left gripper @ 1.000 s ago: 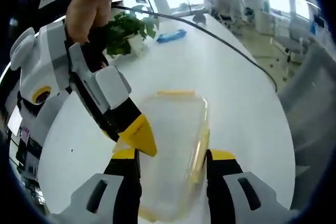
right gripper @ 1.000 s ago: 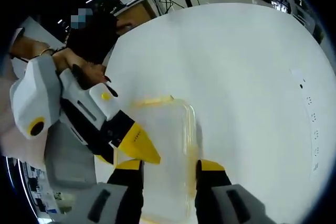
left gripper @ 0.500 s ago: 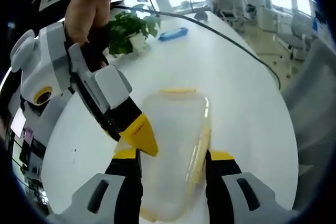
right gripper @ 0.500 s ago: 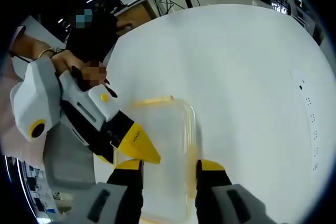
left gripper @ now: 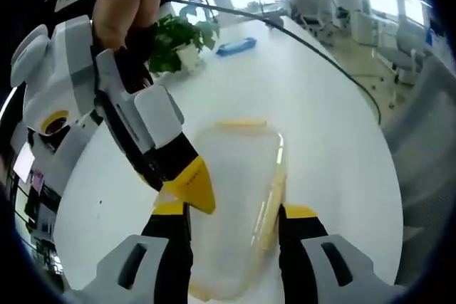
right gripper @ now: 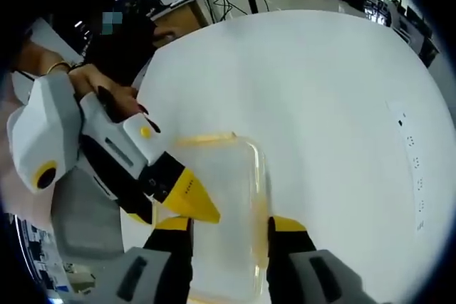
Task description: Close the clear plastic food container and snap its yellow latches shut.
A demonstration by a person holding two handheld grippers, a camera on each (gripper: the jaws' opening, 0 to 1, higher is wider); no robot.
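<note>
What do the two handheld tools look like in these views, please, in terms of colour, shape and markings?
Each tool has black jaws with yellow tips on a grey base. In the left gripper view the right tool shows a white and grey body, a black neck, a pointed yellow tip and a round yellow-ringed part on its side. The left tool in the right gripper view looks alike, with a small yellow dot on its white housing.

White grippers [left gripper: 231, 211], black jaws, yellow tips; wrist bangle [right gripper: 55, 69].
</note>
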